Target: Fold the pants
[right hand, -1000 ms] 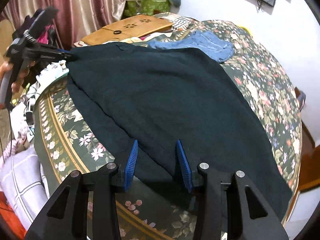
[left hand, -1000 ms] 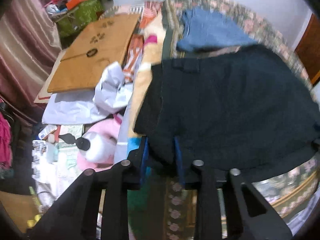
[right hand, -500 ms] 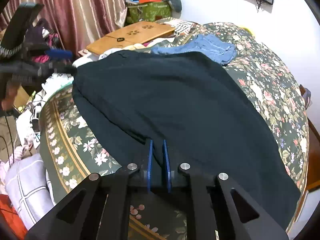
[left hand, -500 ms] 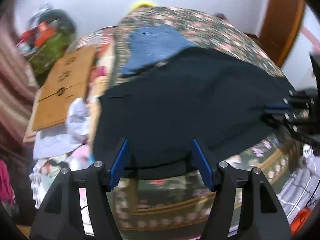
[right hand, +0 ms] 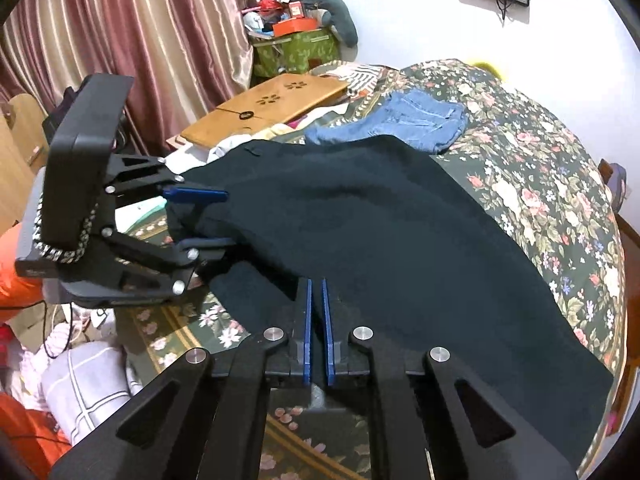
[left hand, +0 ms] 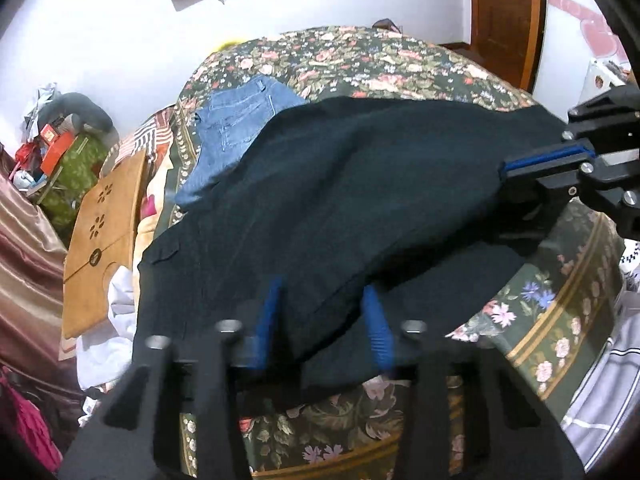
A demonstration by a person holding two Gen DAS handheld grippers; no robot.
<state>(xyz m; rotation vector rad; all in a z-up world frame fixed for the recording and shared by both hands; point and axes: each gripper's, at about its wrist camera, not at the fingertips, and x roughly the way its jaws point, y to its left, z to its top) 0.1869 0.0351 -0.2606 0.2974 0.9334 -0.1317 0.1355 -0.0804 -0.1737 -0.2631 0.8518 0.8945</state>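
Note:
Dark pants [left hand: 360, 184] lie spread across a floral bed; they also show in the right wrist view [right hand: 400, 240]. My left gripper [left hand: 322, 308] is open, its blue fingers either side of the pants' near edge; in the right wrist view [right hand: 204, 220] it stands open around that edge. My right gripper [right hand: 315, 308] is shut on the pants' hem and lifts it slightly; it shows at the right of the left wrist view [left hand: 520, 172], pinching the cloth.
Folded blue jeans [left hand: 236, 124] lie on the bed behind the pants. A wooden lap table [left hand: 104, 232] and loose clothes sit beside the bed. Maroon curtains [right hand: 120, 28] and a green box [right hand: 296, 48] stand further back. A wooden door [left hand: 504, 12] is at the far right.
My left gripper opened and swung round toward the right along the pants' edge. My right gripper closed on the hem and has raised it a little.

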